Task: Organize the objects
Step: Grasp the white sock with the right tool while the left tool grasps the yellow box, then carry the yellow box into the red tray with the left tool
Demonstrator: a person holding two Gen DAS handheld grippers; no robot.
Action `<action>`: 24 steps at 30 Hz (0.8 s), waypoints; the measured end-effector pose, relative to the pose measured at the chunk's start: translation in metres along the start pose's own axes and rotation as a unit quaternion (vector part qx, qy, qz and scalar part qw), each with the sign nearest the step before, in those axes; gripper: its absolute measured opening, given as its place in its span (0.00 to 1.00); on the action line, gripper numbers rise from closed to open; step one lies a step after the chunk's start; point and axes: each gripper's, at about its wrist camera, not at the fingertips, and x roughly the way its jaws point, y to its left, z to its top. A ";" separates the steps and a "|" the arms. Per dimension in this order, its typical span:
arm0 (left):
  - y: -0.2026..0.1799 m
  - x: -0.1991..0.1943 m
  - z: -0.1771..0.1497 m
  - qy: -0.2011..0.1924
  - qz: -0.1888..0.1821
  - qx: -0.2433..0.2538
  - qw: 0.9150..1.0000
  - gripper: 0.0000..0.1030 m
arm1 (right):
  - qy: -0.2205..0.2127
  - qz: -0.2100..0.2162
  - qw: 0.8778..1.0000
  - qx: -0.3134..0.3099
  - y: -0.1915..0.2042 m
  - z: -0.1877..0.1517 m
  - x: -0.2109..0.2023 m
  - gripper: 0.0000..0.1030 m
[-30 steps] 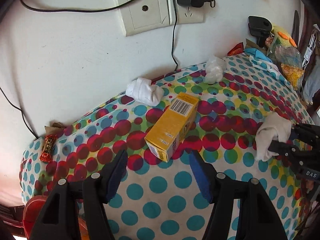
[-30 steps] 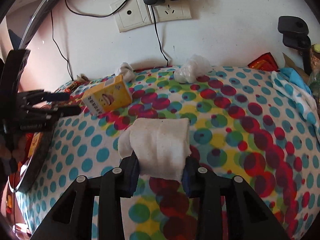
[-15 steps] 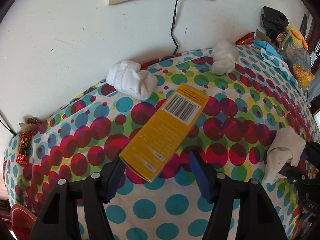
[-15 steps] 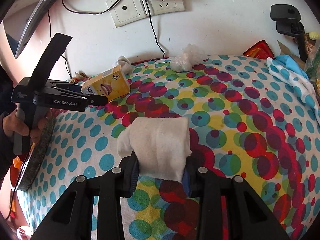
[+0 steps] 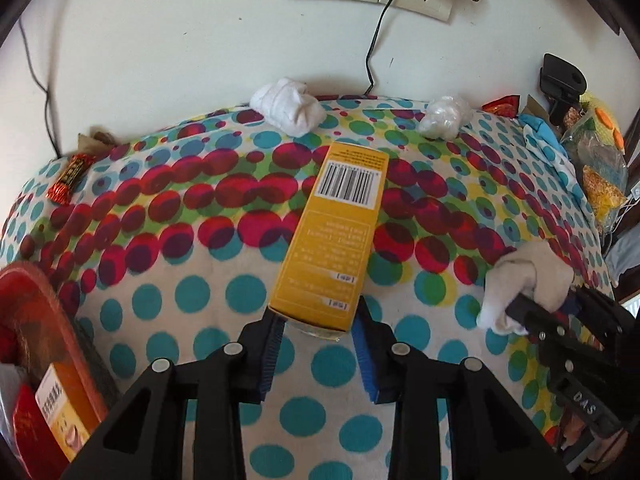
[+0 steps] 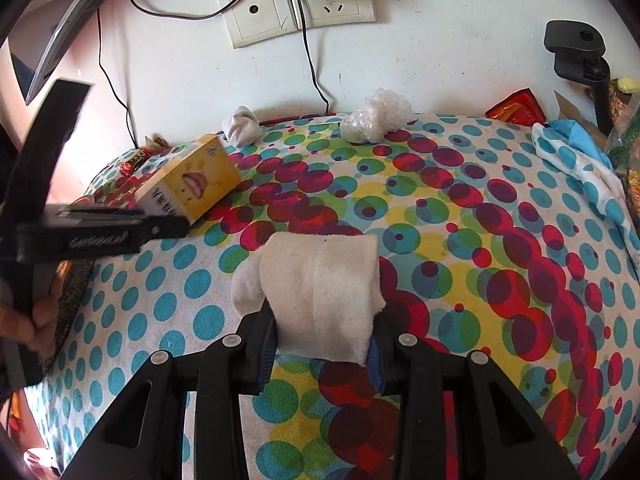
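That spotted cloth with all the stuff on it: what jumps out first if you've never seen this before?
The loud polka-dot cloth fills both views. In the middle of it, the left gripper, whose jaws have just been closing, clamps the near end of a yellow box with a barcode on top. Nearer the right side, the right gripper pinches a folded cream sock.

We see a soft matt cloth [image 5: 192,292] with printed dots covering the surface. On it the yellow box [image 5: 332,240] looks like smooth printed cardboard with a faint sheen. The off-white roll [image 6: 320,292] is knitted cloth, fuzzy and matt; the white bundle [image 5: 288,106] by the wall looks alike. The clear lump [image 6: 376,118] is crinkled glossy plastic film, and the gripper arms [image 6: 224,392] are matt black plastic with ribbed blue pads [image 5: 364,354]
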 end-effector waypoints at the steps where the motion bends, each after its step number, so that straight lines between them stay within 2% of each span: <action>1: -0.002 -0.004 -0.009 -0.001 0.002 0.002 1.000 0.33 | 0.000 -0.001 1.000 -0.001 0.000 0.000 0.000 0.33; 3: -0.005 -0.013 -0.024 -0.005 0.023 -0.001 1.000 0.33 | 0.000 -0.004 1.000 -0.002 0.001 0.000 0.000 0.33; 13: -0.016 -0.053 -0.087 -0.029 0.047 -0.040 0.998 0.33 | 0.002 -0.013 1.000 -0.009 0.004 0.002 0.002 0.34; 16: -0.020 -0.062 -0.096 -0.033 0.048 -0.050 0.997 0.33 | 0.002 -0.015 1.000 -0.011 0.005 0.002 0.002 0.34; 24: -0.029 -0.090 -0.116 -0.056 0.086 -0.049 0.994 0.33 | 0.003 -0.036 0.999 -0.022 0.009 0.002 0.004 0.35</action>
